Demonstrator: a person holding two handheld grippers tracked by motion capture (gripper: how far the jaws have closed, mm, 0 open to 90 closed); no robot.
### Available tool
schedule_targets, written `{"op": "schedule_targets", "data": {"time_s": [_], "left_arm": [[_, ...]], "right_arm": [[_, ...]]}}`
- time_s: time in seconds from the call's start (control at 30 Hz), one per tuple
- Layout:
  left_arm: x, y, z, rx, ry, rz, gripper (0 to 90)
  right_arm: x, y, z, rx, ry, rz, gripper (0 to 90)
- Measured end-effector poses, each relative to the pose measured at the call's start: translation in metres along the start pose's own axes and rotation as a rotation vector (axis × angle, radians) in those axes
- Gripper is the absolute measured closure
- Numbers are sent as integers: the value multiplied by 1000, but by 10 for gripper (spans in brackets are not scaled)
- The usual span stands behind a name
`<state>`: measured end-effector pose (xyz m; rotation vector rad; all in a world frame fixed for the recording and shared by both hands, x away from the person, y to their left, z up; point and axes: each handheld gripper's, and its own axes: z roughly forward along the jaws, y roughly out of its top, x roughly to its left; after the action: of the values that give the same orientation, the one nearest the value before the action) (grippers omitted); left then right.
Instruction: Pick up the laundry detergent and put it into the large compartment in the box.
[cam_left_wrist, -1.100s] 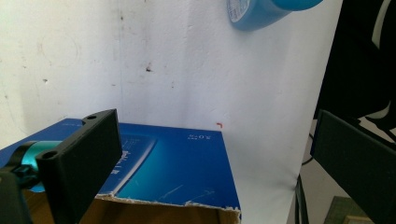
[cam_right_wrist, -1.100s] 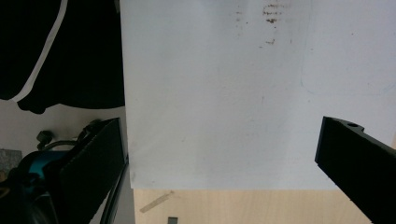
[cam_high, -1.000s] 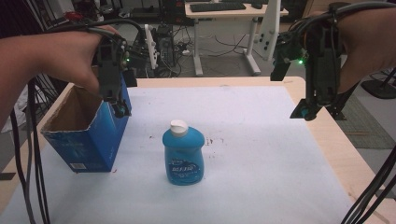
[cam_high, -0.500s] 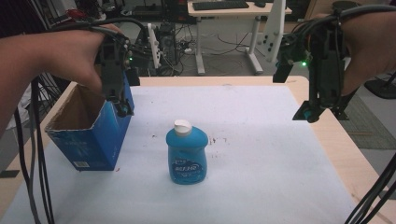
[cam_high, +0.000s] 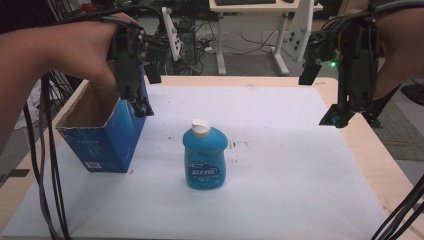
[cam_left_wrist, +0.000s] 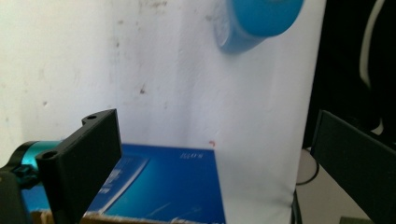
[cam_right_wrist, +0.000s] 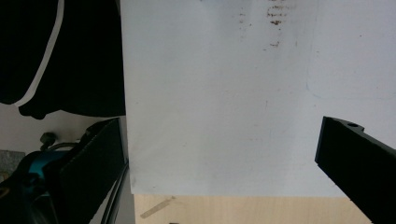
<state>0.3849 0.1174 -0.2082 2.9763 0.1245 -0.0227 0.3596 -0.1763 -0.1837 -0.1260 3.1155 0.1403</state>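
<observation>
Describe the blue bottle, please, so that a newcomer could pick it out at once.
On the white sheet covering the table, look near the middle, right of the open blue cardboard box. The bottle stands upright there, squat, translucent blue with a white cap, unlike the angular box.

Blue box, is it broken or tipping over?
The blue box stands open-topped and tilted, its near bottom edge lifted, with the left gripper at its rim. The blue bottle stands upright. Small brown stains mark the white sheet.

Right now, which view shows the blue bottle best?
The high view: the bottle stands whole and upright on the white sheet, white cap and label visible. The left gripper view catches just a cropped blue part of it at the top edge.
</observation>
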Motion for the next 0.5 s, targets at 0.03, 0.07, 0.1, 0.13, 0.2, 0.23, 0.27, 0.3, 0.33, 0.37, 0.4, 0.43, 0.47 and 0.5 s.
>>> {"op": "schedule_targets", "data": {"time_s": [0.03,0.07,0.1,0.13,0.2,0.23,0.27,0.3,0.33,0.37,0.4,0.43,0.47,0.5], "left_arm": [[-2,1,0,-17,-9,4,19],[-4,2,0,-28,-16,7,20],[-5,2,0,-41,-24,8,19],[-7,2,1,-54,-33,6,20],[-9,3,4,-58,-35,0,20],[-9,3,6,-67,-43,-4,20],[-9,3,7,-82,-52,-7,19],[-10,3,9,-100,-60,-9,19],[-10,3,10,-114,-66,-10,19],[-11,4,11,-120,-71,-11,19],[-13,5,13,-121,-73,-7,19],[-15,6,15,-122,-73,-1,19],[-16,8,16,-124,-75,4,19],[-18,9,17,-129,-78,9,20]], "right_arm": [[0,-1,-1,-7,-2,-1,7],[1,-2,-1,-6,-4,1,8],[1,-3,-1,-4,-7,1,8],[1,-4,-1,-6,-8,2,7],[1,-6,-2,-7,-12,6,7],[2,-7,-3,-8,-12,8,7],[2,-8,-3,-11,-11,7,8],[3,-9,-3,-10,-12,8,7],[3,-9,-3,-8,-10,10,7],[4,-10,-4,-2,-5,13,7],[5,-10,-3,2,-1,15,7],[5,-11,-3,8,1,14,8],[6,-12,-3,16,5,15,7],[6,-13,-3,19,4,18,7]]}}
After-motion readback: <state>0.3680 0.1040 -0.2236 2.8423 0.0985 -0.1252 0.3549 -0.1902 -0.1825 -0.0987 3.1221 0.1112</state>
